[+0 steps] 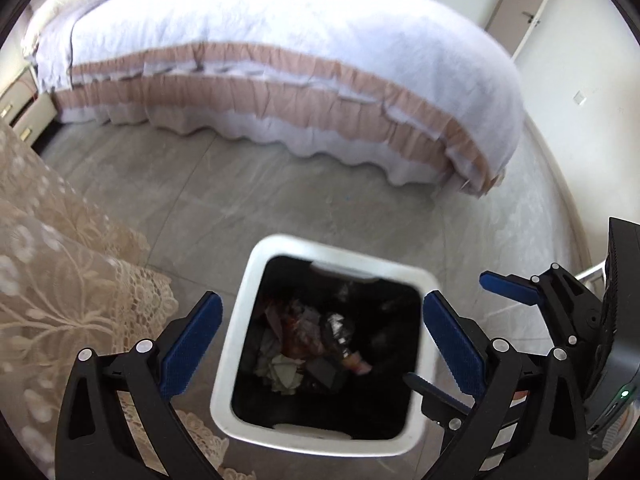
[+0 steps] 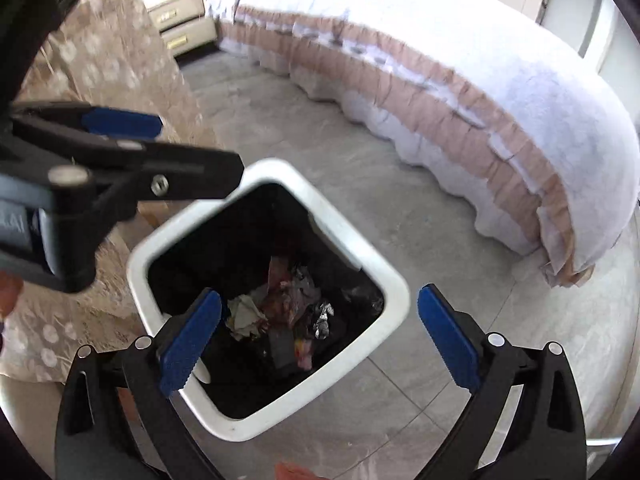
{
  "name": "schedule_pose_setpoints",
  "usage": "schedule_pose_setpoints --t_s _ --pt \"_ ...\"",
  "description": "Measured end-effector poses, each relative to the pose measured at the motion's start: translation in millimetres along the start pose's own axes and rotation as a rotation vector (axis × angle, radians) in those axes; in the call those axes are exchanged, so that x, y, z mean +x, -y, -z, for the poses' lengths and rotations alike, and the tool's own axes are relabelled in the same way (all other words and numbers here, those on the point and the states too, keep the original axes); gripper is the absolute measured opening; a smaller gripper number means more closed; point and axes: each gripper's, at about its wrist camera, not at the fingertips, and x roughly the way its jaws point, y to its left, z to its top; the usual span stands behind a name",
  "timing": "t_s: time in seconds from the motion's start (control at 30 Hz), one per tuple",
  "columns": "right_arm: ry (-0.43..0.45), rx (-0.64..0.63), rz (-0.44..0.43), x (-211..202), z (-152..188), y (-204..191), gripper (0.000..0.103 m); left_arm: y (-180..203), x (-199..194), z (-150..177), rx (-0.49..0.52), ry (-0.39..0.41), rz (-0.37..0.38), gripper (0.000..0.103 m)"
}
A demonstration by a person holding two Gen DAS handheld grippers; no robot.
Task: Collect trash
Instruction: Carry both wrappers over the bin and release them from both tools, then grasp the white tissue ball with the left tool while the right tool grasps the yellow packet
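Note:
A white trash bin (image 1: 244, 300) with a black liner stands on the grey tiled floor, seen from above in both views (image 2: 394, 296). Crumpled paper, wrappers and foil trash (image 1: 308, 344) lie at its bottom, also in the right wrist view (image 2: 288, 316). My left gripper (image 1: 320, 320) hovers over the bin, open and empty. My right gripper (image 2: 318, 316) also hovers over the bin, open and empty. The right gripper shows at the right edge of the left wrist view (image 1: 452, 340), and the left gripper shows at the left of the right wrist view (image 2: 168, 148).
A bed (image 1: 280, 52) with a white cover and pink ruffled skirt fills the far side. A beige lace cloth (image 1: 60, 280) hangs left of the bin. A cream nightstand (image 2: 180, 20) stands by the bed's head. White doors (image 1: 524, 12) are at the back right.

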Motion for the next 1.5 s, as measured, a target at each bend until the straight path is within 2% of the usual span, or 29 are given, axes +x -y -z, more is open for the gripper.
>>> schedule_pose_setpoints --t_s 0.2,0.3,0.37,0.43,0.5,0.53,0.67,0.8,0.87,1.03,1.17,1.3,1.4,1.5 --pt "0.146 0.016 -0.005 -61.3 -23.0 -2.5 0.098 11.0 -67.4 -3.4 -0.003 0.139 -0.008 0.098" --pt "0.218 0.011 -0.053 -89.9 -36.4 -13.0 0.098 5.0 -115.0 1.6 -0.013 0.207 -0.059 0.098" --pt "0.271 -0.008 -0.115 -109.6 -49.1 -28.8 0.098 -4.0 -148.0 7.0 -0.027 0.260 -0.102 0.098" --pt "0.326 -0.055 -0.168 -125.5 -60.7 -50.1 0.098 -19.7 -187.7 16.5 -0.052 0.324 -0.152 0.098" --pt "0.362 -0.126 -0.183 -135.0 -73.6 -80.9 0.098 -39.0 -223.2 28.3 -0.088 0.375 -0.226 0.098" --pt "0.374 -0.151 -0.188 -138.6 -78.7 -94.5 0.098 -49.4 -237.9 36.2 -0.105 0.389 -0.263 0.098" --pt "0.427 -0.278 -0.318 -164.1 -95.3 -159.9 0.098 -96.2 -296.0 70.9 -0.194 0.429 -0.386 0.098" --pt "0.498 -0.418 -0.365 -191.9 -104.1 -228.0 0.098 -139.3 -350.1 113.7 -0.283 0.470 -0.517 0.098" --pt "0.515 -0.475 -0.417 -204.0 -107.9 -262.7 0.098 -157.8 -374.2 137.5 -0.313 0.483 -0.598 0.098" --pt "0.554 -0.589 -0.498 -225.0 -114.3 -348.1 0.098 -211.2 -432.4 184.2 -0.428 0.527 -0.662 0.098" --pt "0.557 -0.670 -0.546 -233.4 -121.1 -405.1 0.098 -242.0 -459.7 212.2 -0.480 0.544 -0.733 0.098" --pt "0.526 -0.731 -0.586 -233.3 -126.8 -451.4 0.098 -273.6 -476.3 232.5 -0.513 0.551 -0.788 0.098" --pt "0.506 -0.764 -0.606 -234.5 -125.3 -481.0 0.098 -296.4 -478.5 242.9 -0.529 0.523 -0.827 0.098" --pt "0.484 -0.785 -0.616 -226.3 -130.4 -502.0 0.098 -320.1 -480.6 251.0 -0.564 0.517 -0.821 0.098"
